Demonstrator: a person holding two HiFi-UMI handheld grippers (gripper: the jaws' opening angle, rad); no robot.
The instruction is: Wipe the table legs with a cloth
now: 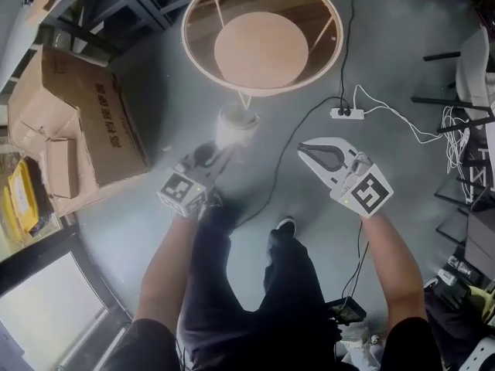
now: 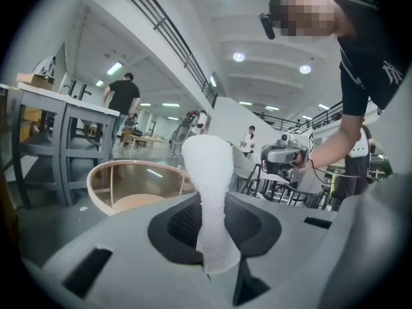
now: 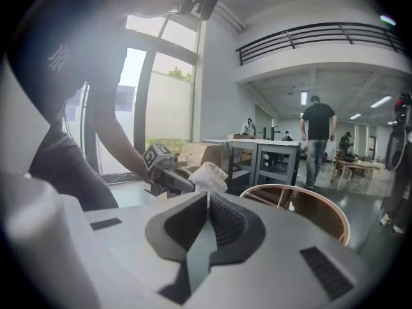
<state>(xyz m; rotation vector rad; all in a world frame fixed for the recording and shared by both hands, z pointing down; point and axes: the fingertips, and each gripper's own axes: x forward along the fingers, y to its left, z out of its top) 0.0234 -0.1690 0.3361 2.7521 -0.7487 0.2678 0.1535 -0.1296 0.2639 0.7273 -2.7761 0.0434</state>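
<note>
Grey floor (image 1: pixel 387 68), open workshop hall. Head view alone showed boxes (image 1: pixel 85 114) and a power strip (image 1: pixel 347 113); gripper views alone showed benches (image 3: pixel 257 156) and a distant person (image 3: pixel 318 140). Left gripper (image 1: pixel 223 154) was clamped on the white cloth (image 1: pixel 236 124), just beside the round table (image 1: pixel 188 45). Right gripper (image 1: pixel 303 151) was closed tight, holding nothing.

- Open floor (image 1: pixel 402 52) lies in front of the round table (image 1: pixel 261 50).
- Cardboard boxes (image 1: pixel 93 122) crowd the floor's left side.
- A power strip (image 1: pixel 347 113) and a black cable (image 1: pixel 286 149) cross the floor beside the table's right.
</note>
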